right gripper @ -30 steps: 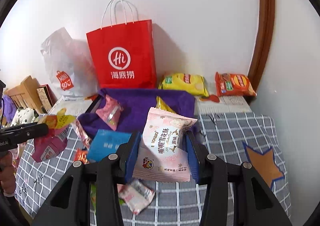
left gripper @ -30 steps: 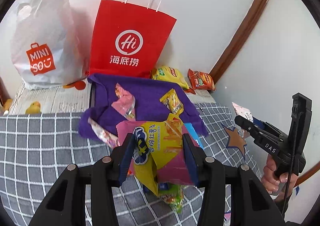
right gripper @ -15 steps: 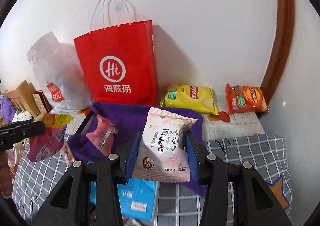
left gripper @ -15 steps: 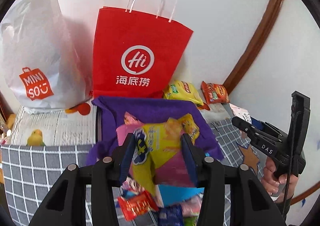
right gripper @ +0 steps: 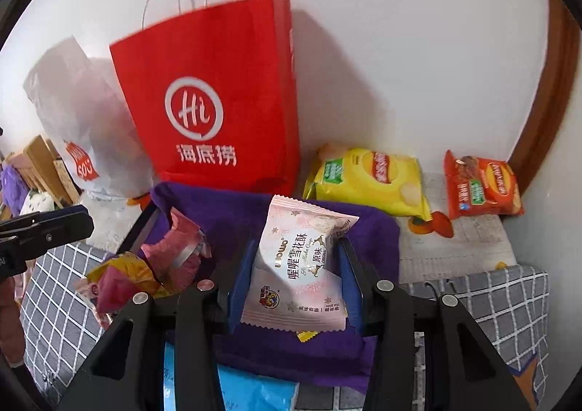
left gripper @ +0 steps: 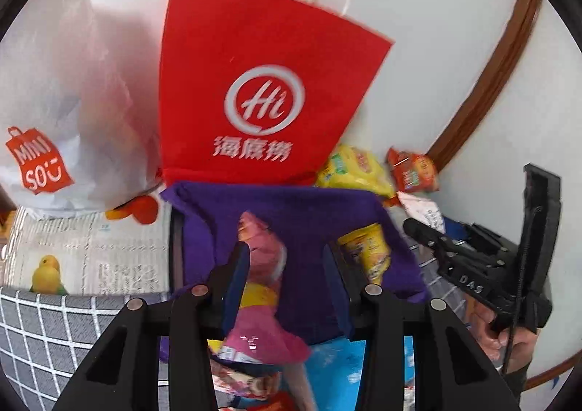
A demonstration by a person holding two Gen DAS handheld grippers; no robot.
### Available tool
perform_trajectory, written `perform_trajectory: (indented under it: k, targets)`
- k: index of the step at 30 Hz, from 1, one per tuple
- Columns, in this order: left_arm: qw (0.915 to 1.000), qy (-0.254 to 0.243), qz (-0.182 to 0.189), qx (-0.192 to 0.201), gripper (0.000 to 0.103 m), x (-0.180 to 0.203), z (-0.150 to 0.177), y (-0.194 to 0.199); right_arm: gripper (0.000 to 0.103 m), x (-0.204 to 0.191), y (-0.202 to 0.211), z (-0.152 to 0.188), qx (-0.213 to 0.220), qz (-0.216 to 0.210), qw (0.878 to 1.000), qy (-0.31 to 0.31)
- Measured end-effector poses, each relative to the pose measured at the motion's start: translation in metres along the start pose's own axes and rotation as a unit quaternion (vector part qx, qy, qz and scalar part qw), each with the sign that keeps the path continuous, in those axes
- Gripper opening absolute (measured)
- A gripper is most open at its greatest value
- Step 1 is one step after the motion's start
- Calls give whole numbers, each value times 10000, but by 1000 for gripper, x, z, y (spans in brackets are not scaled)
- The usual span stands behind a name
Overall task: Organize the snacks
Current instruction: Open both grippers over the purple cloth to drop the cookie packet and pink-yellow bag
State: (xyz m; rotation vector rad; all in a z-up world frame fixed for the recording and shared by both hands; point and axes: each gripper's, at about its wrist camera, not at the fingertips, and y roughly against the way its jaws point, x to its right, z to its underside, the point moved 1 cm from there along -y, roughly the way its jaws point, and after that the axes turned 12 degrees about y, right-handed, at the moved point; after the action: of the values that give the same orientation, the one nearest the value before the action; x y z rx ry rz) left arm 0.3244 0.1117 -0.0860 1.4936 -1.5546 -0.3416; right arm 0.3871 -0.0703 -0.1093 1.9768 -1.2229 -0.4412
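Snacks are spread over a purple cloth (right gripper: pixel 276 214) that lies on a grey checked cover (right gripper: pixel 509 305) in front of a red paper bag (right gripper: pixel 214 109).

Right gripper (right gripper: pixel 296 287): its jaws are pressed against the two sides of a pale pink snack packet (right gripper: pixel 302 265), which stands upright between the blue pads above the purple cloth. A small yellow wrapper (right gripper: pixel 307 336) shows just below the packet's bottom edge.

Left gripper (left gripper: pixel 287 287): its jaws stand apart. A pink and yellow packet (left gripper: pixel 262 305) sits between them, close against the left pad and clear of the right one; whether the left pad touches it cannot be told, as the view is blurred. In the right wrist view this packet (right gripper: pixel 116 276) lies crumpled at the left edge of the cloth, beside another pink packet (right gripper: pixel 178 251).

Other items noted:
- A yellow packet (left gripper: pixel 367 254) lies on the cloth just beyond the left gripper's right finger.
- A blue packet (right gripper: pixel 251 392) lies at the near edge, partly under the cloth.
- A yellow chip bag (right gripper: pixel 367 182) and an orange-red chip bag (right gripper: pixel 480 185) lie near the wall, right of the red bag, on printed paper (right gripper: pixel 454 251).
- A white plastic bag (left gripper: pixel 54 120) stands to the left of the red bag.
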Motion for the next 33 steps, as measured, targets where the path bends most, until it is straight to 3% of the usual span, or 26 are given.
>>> perform_trajectory:
  k: [3,5,7,11,15,19,24,30,33]
  targets:
    - [9999,6,-109,-133,42,-9,2,-8,45,-6,-11,1,-126,-102,9997,162]
    - [9997,1,-146,-204,50,-12,1,-11,45,-11,-17,4,-175,-198,9993,249]
    - [9995,-33,-208,-228,67,-14,0,-13,45,-16,-24,5,-285,-280,9987,331]
    - [9975,-262,-471,-447,73,-16,4,-24,45,-21,-34,9,-458,-355,9972,468]
    - [9919,-379,-874,-845,73,-20,12,-46,45,-18,-44,14,-622,-324,9963,488]
    - [9892,-333,-865,-1135,69,-24,20,-64,45,-16,-54,19,-832,-406,9944,507]
    - [9916,-423,-695,-1008,47,-19,23,-64,46,-15,-58,22,-829,-440,9944,492]
    - [9965,-71,-339,-765,42,-23,16,-59,55,-12,-52,19,-708,-602,9949,393]
    - [9987,101,-222,-452,42,-26,12,-55,57,-12,-44,15,-563,-582,9959,406]
